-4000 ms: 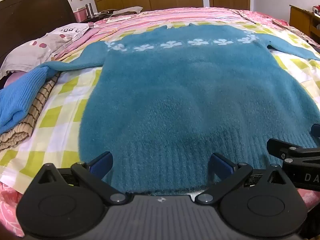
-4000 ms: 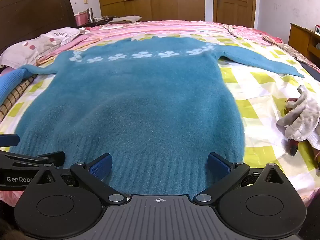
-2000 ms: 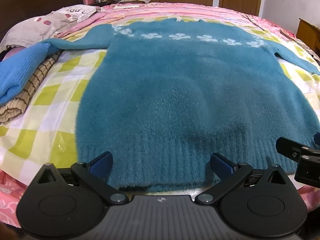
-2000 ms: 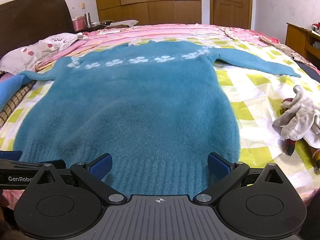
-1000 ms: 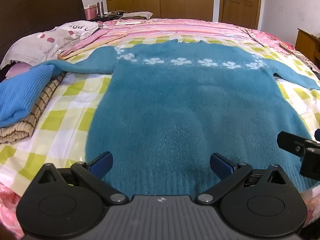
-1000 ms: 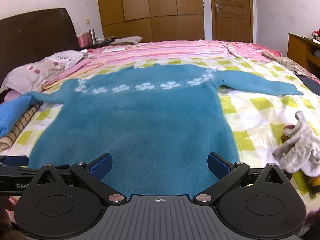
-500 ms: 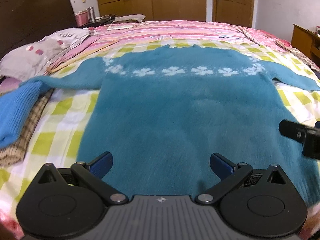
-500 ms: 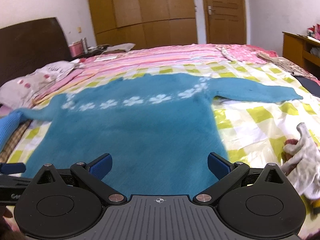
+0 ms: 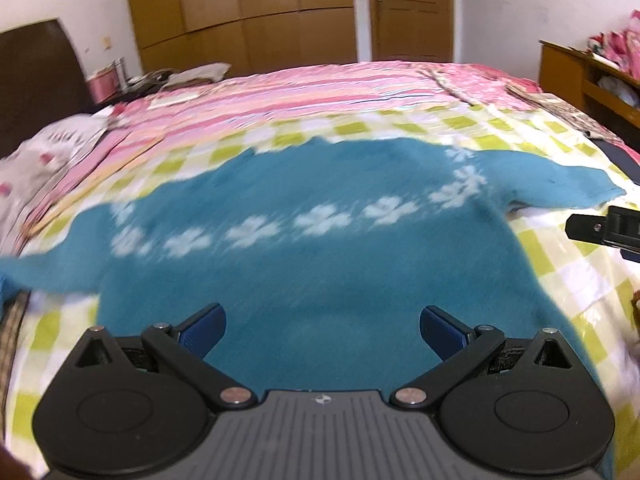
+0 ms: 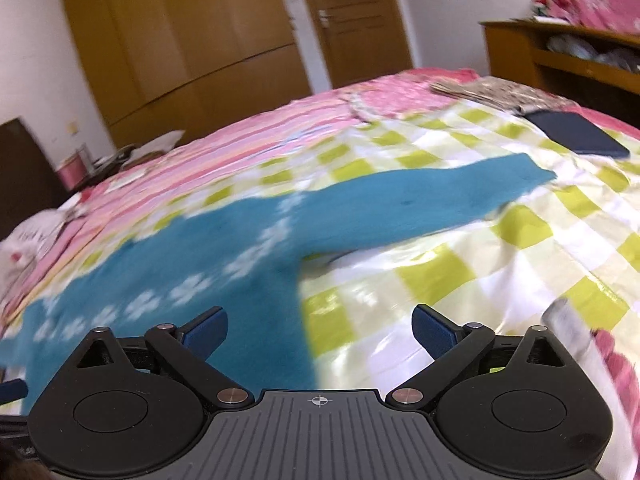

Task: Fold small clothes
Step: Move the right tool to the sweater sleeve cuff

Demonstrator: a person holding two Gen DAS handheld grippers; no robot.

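Note:
A teal fuzzy sweater [image 9: 304, 272] with a row of white flowers across the chest lies flat on the bed, sleeves spread. My left gripper [image 9: 322, 330] is open and empty above the sweater's body. My right gripper [image 10: 320, 330] is open and empty over the sweater's right edge, below the armpit. The right sleeve [image 10: 420, 204] stretches away to the right over the checked sheet. The right gripper's finger shows at the right edge of the left wrist view [image 9: 600, 228]. Both views are motion-blurred.
The bed has a yellow-green checked sheet [image 10: 480, 272] and a pink striped cover [image 9: 320, 92] behind. Pillows [image 9: 52, 144] lie at the left, a dark flat object [image 10: 576, 136] at the far right, wooden cabinets [image 10: 560, 56] beyond.
Both grippers have lifted and moved forward from the hem toward the chest. The right gripper has swung right toward the right sleeve. Both stay open.

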